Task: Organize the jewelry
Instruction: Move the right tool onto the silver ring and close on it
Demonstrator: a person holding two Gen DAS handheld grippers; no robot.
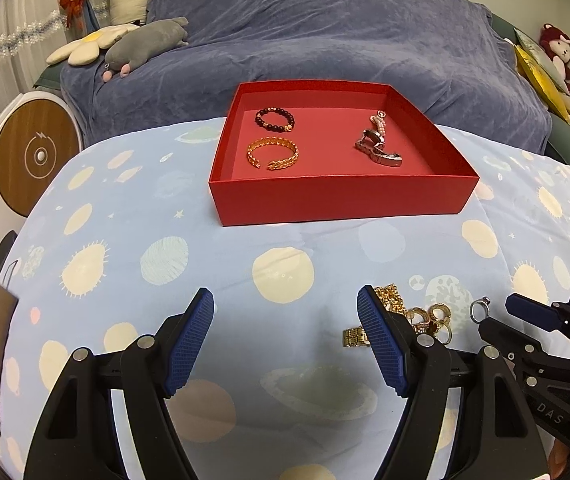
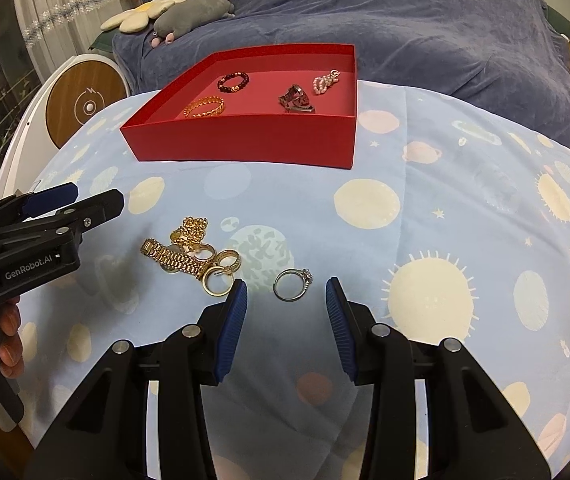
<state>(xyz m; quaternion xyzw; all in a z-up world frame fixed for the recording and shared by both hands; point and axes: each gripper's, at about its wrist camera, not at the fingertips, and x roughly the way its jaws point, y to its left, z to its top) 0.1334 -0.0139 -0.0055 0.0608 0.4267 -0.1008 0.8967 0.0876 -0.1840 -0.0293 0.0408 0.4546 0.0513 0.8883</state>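
Both claws are held apart with nothing between their blue pads. In the right wrist view the right gripper (image 2: pixel 286 300) hangs just over a silver ring (image 2: pixel 292 283) with a sparkly stone, and the ring lies on the cloth in front of the gap, not pinched. The left gripper (image 1: pixel 285 316) is opened wider, over bare cloth.

Everything sits on a light blue cloth (image 1: pixel 125 248) printed with pale suns and planets. Behind it is a big blue blanket (image 1: pixel 345 32) with a gray stuffed animal (image 1: pixel 145 44) and a flower pillow (image 1: pixel 85 44) on it. A round wooden disc (image 1: pixel 35 158) in a white frame stands at the left edge.

One red box (image 1: pixel 341 200) rests on the cloth. Inside are four things: one dark bead bracelet (image 1: pixel 275 119), one gold cuff bracelet (image 1: pixel 273 154), one pink pearl piece (image 1: pixel 379 120) and one dark metal watch (image 1: pixel 377 146).

Near the silver ring is a gold pile (image 2: pixel 193 252). It has one gold chain, one gold watch band and a few gold rings (they overlap, so I cannot count them for sure).

From the left wrist view the pile is partly hidden behind the gripper's finger. A hand (image 2: pixel 7 336) shows only its fingers.
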